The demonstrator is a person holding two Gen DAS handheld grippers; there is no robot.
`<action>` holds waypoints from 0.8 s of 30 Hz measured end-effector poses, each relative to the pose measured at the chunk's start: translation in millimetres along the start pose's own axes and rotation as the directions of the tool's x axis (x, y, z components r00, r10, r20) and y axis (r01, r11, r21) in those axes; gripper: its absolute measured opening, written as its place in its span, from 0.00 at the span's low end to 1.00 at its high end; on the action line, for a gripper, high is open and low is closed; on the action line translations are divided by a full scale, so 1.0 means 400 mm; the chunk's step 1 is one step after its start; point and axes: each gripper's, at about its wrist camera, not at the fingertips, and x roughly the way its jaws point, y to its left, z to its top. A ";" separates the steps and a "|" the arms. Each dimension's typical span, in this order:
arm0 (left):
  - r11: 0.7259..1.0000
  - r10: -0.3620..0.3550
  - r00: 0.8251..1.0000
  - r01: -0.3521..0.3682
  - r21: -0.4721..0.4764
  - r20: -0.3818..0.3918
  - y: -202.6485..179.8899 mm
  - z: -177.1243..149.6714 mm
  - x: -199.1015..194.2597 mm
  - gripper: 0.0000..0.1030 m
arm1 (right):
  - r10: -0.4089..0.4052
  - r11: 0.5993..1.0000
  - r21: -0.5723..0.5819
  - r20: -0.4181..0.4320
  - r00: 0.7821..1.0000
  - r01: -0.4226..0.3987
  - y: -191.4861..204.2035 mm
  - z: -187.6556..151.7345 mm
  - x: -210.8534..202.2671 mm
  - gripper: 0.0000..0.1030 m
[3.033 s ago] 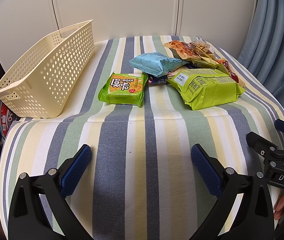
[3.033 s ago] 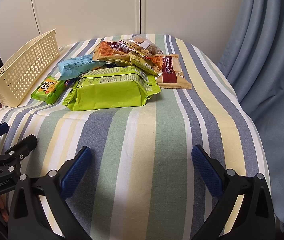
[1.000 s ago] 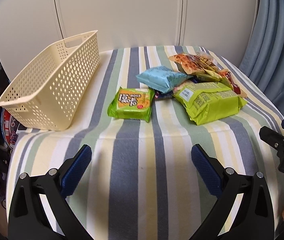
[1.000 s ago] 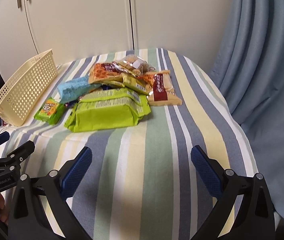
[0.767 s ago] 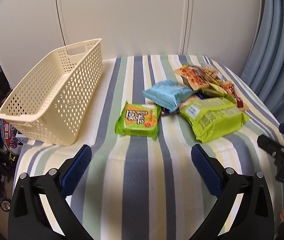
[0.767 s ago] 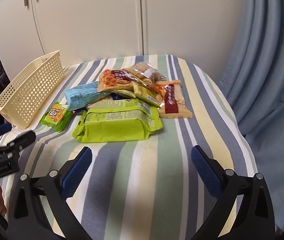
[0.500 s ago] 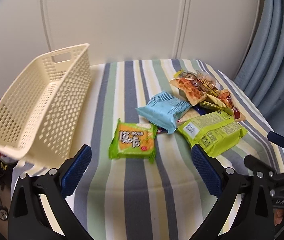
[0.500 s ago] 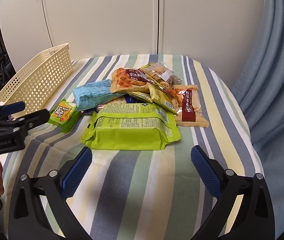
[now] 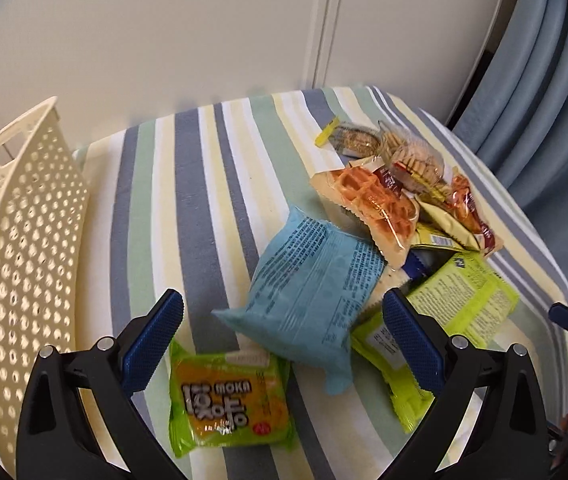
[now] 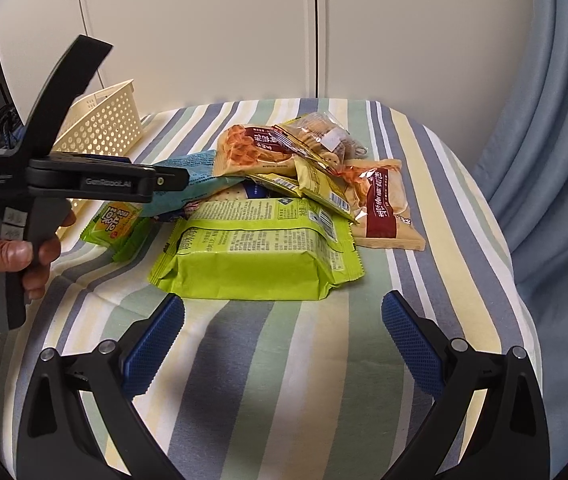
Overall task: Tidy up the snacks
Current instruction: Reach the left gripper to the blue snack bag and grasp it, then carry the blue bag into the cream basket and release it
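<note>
Two grippers, both mine, both spread wide with nothing between the pads. My left gripper (image 9: 283, 344) hangs over the near end of the snack pile; my right gripper (image 10: 283, 344) sits back over bare striped tablecloth (image 10: 284, 380), short of the snacks.

Snacks, all on the cloth:
- Small green MOKA packet (image 9: 229, 404), flat, nearest my left gripper, just beside the basket.
- Light blue packet (image 9: 312, 292), printed back up, its lower edge over the MOKA packet's top corner.
- Large lime-green pack (image 10: 259, 256), in front of the pile, nearest my right gripper.
- Waffle packet (image 9: 372, 204), leaning on the blue one.
- Clear bag of round biscuits (image 9: 408, 156), on top at the back.
- Yellow-green sachet (image 10: 320, 186) and red-labelled pastry packet (image 10: 384, 208), on the right side.

Cream perforated basket (image 9: 15, 248), at the cloth's left edge; its contents I cannot tell.

My left hand (image 10: 1, 256) grips the left tool's handle.
</note>
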 end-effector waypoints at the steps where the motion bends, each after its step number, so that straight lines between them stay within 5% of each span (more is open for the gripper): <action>1: 1.000 -0.002 1.000 0.002 0.013 -0.007 -0.005 0.002 0.009 0.98 | 0.000 1.000 0.001 -0.002 1.000 0.000 -0.003 -0.002 0.002 0.95; 6: 0.999 -0.032 0.999 0.033 0.021 -0.024 -0.016 0.003 0.038 0.96 | 0.002 1.000 0.013 -0.017 1.000 -0.001 -0.012 0.004 0.026 0.95; 7: 0.999 -0.030 0.999 0.031 0.021 -0.026 -0.018 0.006 0.048 0.86 | 0.003 1.000 0.016 -0.018 1.000 -0.003 -0.012 0.003 0.027 0.95; 16: 1.000 -0.029 0.999 0.029 0.008 0.041 -0.012 -0.013 0.023 0.72 | 0.013 1.000 0.015 -0.036 0.999 -0.013 -0.008 0.017 0.045 0.95; 24: 0.998 -0.033 0.993 0.039 -0.050 0.116 0.014 -0.021 -0.050 0.72 | 0.036 0.999 0.028 -0.035 0.999 -0.035 0.004 0.046 0.055 0.95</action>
